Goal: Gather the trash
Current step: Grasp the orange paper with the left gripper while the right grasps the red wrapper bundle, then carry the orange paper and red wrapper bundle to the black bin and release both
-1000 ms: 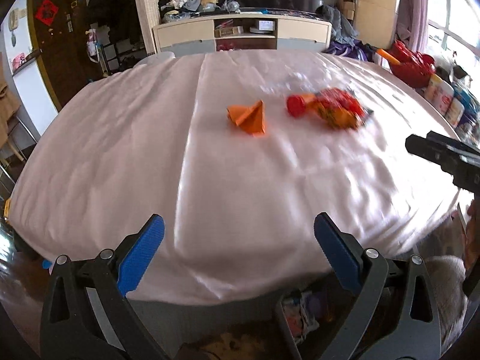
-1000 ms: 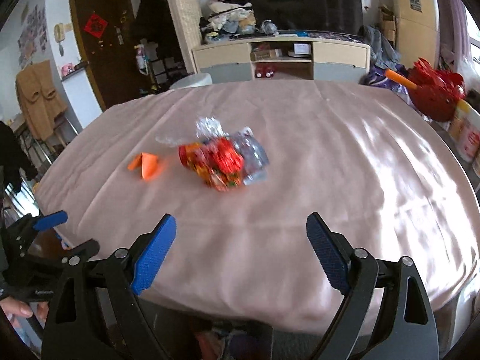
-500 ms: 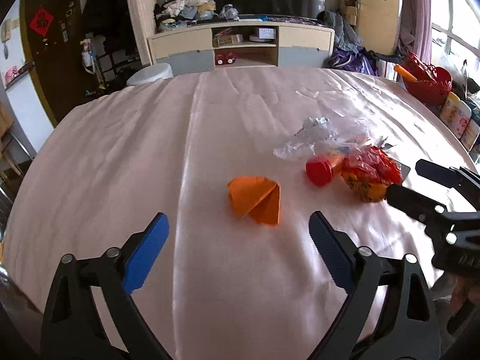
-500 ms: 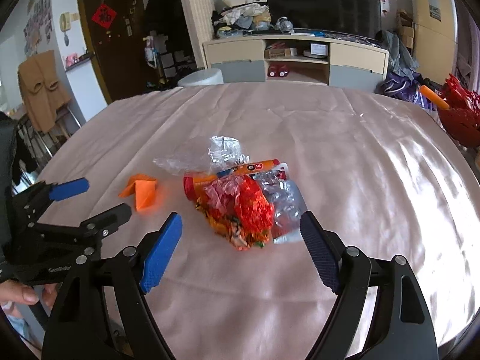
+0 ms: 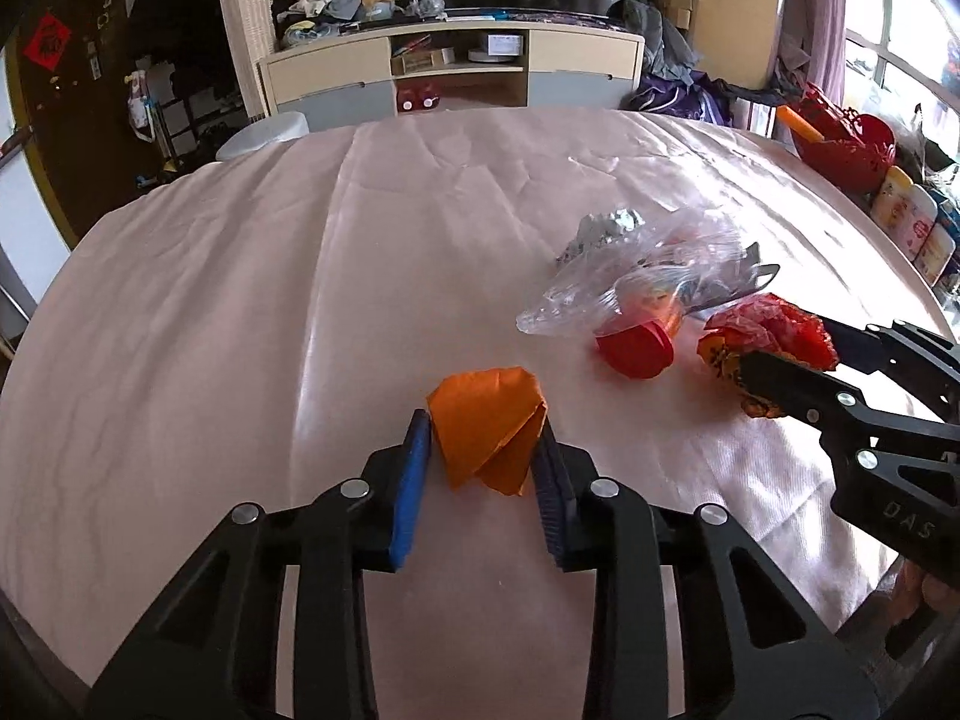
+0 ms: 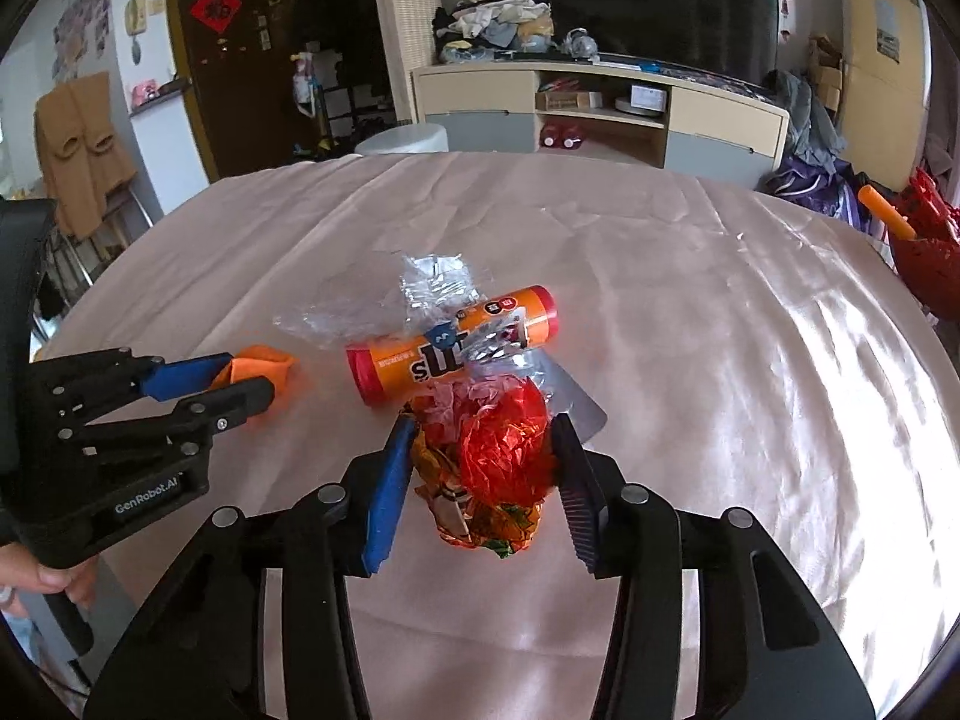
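A folded orange paper (image 5: 480, 402) lies on the pink tablecloth (image 5: 240, 300) between the blue pads of my left gripper (image 5: 483, 423), whose jaws are closing and touch both its sides. My right gripper (image 6: 485, 423) is closing too, its pads pressing a crumpled red and orange wrapper (image 6: 504, 450). Just beyond the wrapper lies an orange candy tube with red caps (image 6: 450, 348) under a clear plastic bag (image 6: 360, 312). The left gripper (image 6: 249, 375) also shows at the left of the right wrist view, and the right gripper (image 5: 792, 342) at the right of the left wrist view.
A crumpled foil scrap (image 5: 606, 222) sits behind the bag. Off the table's right edge stand a red basket (image 5: 840, 144) and several bottles (image 5: 912, 216). A low cabinet (image 5: 450, 72) and a white stool (image 5: 264, 132) lie beyond the far edge.
Both grippers moved forward over the table to the trash. Their jaws went from wide open to closed in, the left around the orange paper, the right around the red wrapper.
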Action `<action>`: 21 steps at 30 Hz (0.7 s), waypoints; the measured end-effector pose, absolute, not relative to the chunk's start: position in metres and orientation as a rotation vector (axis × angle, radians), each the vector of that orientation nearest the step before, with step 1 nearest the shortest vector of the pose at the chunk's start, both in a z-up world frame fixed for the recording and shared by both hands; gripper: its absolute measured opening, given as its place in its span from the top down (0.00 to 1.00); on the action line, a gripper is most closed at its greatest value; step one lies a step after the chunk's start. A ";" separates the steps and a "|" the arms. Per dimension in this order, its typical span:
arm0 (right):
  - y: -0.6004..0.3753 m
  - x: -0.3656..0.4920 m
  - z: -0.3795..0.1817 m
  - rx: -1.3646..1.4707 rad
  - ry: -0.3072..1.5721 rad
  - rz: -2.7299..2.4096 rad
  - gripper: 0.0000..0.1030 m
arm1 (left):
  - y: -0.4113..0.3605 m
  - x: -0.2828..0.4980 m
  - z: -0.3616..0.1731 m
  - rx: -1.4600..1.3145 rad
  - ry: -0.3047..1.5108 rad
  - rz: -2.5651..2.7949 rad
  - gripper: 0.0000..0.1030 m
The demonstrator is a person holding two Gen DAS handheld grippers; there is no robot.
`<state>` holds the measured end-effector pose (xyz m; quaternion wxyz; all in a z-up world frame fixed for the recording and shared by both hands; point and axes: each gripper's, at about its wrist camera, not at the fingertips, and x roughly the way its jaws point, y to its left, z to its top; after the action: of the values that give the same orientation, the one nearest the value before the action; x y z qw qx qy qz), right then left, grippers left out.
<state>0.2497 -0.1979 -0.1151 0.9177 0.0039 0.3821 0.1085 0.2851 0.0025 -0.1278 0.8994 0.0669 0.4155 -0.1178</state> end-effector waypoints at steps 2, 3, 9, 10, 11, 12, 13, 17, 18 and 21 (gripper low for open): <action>-0.198 0.246 -0.113 0.015 0.782 0.230 0.56 | 0.003 0.278 -0.124 0.142 0.848 -0.242 0.71; -0.201 0.244 -0.111 0.019 0.778 0.233 0.56 | 0.003 0.276 -0.122 0.144 0.843 -0.242 0.71; -0.204 0.222 -0.089 0.034 0.741 0.250 0.56 | 0.005 0.249 -0.105 0.142 0.815 -0.242 0.71; -0.206 0.215 -0.083 0.036 0.730 0.255 0.56 | 0.006 0.244 -0.102 0.141 0.811 -0.242 0.71; -0.206 0.211 -0.080 0.038 0.725 0.256 0.56 | 0.006 0.238 -0.099 0.140 0.807 -0.244 0.71; -0.206 0.207 -0.076 0.038 0.718 0.258 0.56 | 0.006 0.229 -0.095 0.140 0.801 -0.244 0.71; -0.208 0.200 -0.071 0.040 0.708 0.259 0.56 | 0.006 0.226 -0.093 0.140 0.798 -0.244 0.71; -0.213 0.180 -0.057 0.040 0.686 0.257 0.56 | 0.002 0.201 -0.082 0.153 0.784 -0.241 0.71; -0.215 0.173 -0.054 0.041 0.682 0.256 0.56 | 0.001 0.193 -0.080 0.157 0.780 -0.240 0.71; -0.222 0.159 -0.050 0.042 0.676 0.252 0.56 | -0.001 0.174 -0.074 0.160 0.770 -0.242 0.71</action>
<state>0.1586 -0.2217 -0.0501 0.9355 0.0203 0.3305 0.1232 0.1737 -0.0014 -0.0738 0.9165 0.0780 0.3744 -0.1175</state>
